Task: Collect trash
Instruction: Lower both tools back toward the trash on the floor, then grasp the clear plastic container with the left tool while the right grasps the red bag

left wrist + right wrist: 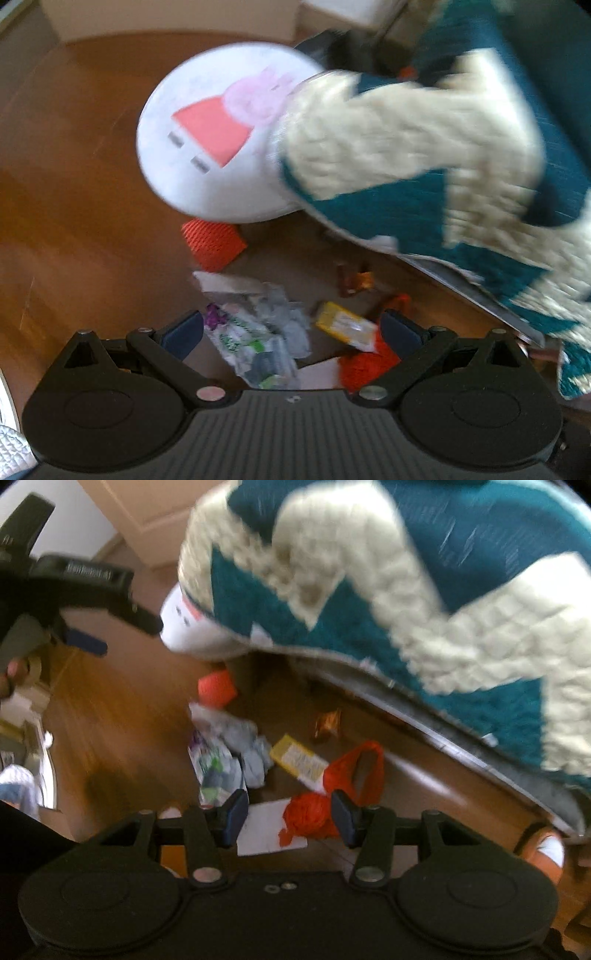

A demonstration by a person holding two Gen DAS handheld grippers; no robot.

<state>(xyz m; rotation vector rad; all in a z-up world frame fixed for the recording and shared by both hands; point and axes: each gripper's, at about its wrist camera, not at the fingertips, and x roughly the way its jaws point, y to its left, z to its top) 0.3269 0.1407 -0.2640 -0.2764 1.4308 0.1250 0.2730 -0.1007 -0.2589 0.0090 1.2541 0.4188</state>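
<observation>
Trash lies scattered on the wooden floor (74, 221). There is a crumpled plastic wrapper (255, 343), a yellow packet (347, 326), an orange mesh piece (214, 243) and a brown candy wrapper (354, 282). My left gripper (291, 330) hangs open above the crumpled wrapper, with nothing held. In the right wrist view my right gripper (289, 816) stands open over an orange net bag (332, 797) and a white card (269, 827), and its pads press on nothing. The yellow packet (299, 762) and the crumpled wrapper (225, 757) lie just beyond it. One blue fingertip (88, 642) of the left gripper shows at upper left.
A teal and cream blanket (424, 147) hangs over a furniture edge (443, 738) right of the trash. A round white cushion with a cartoon pig (221, 136) rests beside it. An orange and white object (546, 849) sits under the edge at right. Bare floor lies to the left.
</observation>
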